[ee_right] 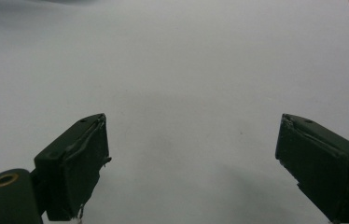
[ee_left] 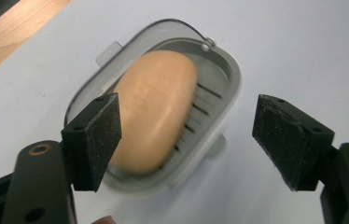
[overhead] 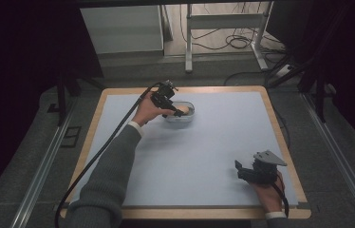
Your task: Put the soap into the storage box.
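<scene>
The left gripper [ee_left: 186, 135] is hovering with fingers wide over the soap [ee_left: 156, 109] in its dish [ee_left: 231, 88], touching nothing; the right gripper [ee_right: 191, 163] fingers are gaping wide, empty, above the desk [ee_right: 186, 70].

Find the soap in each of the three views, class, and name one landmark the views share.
High view: the soap lies in the dish at upper centre, under the left gripper.
Left gripper view: left of centre in the dish, beyond the open jaws, partly behind the left pad.
Right gripper view: this picture looks at bare mat between open jaws, with no soap.
Shared landmark: the pale mat.
</scene>
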`<state>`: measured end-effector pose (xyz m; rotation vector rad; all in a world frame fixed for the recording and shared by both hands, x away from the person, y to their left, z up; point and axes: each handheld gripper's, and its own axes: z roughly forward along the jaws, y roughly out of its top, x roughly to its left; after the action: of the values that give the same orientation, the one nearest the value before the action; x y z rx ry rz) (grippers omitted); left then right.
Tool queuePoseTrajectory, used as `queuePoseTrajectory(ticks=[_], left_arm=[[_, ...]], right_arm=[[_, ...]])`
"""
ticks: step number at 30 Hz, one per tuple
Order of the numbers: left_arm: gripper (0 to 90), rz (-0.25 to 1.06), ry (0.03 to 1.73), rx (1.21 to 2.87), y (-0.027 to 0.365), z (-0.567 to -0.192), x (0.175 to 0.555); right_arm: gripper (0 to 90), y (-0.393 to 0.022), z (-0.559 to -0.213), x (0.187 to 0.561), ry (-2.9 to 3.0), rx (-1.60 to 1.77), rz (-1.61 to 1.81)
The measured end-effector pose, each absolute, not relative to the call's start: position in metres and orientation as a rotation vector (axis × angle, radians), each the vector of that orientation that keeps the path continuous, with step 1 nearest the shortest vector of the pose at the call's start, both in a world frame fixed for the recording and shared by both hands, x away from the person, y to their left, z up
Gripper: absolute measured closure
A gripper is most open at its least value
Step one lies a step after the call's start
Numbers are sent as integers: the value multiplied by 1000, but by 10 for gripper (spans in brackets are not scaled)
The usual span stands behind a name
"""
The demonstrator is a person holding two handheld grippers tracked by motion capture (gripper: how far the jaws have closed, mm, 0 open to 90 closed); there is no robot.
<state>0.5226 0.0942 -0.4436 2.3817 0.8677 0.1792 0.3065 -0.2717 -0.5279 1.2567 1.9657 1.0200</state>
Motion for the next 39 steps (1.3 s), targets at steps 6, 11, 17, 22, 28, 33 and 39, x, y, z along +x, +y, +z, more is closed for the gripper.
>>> queuePoseTrajectory(ticks=[6,11,17,22,28,33,39], left_arm=[[228,192,874,2342,106,-434,505],[215,203,874,2342,119,-428,486],[218,258,858,2291,139,-421,456],[226,288,828,2249,153,-418,426],[219,285,833,2219,171,-423,398],[211,244,887,2149,188,-436,372],[211,290,948,2110,205,-457,339]], right_arm=[[97,-272,-528,306,1965,1259,1023],[97,-272,-528,306,1966,1258,1026],[97,-272,-528,306,1964,1260,1025],[97,-272,-528,307,1962,1265,1026],[97,-272,-528,307,1962,1266,1022],[97,-272,-528,307,1960,1267,1023],[97,-272,-528,307,1959,1270,1024]])
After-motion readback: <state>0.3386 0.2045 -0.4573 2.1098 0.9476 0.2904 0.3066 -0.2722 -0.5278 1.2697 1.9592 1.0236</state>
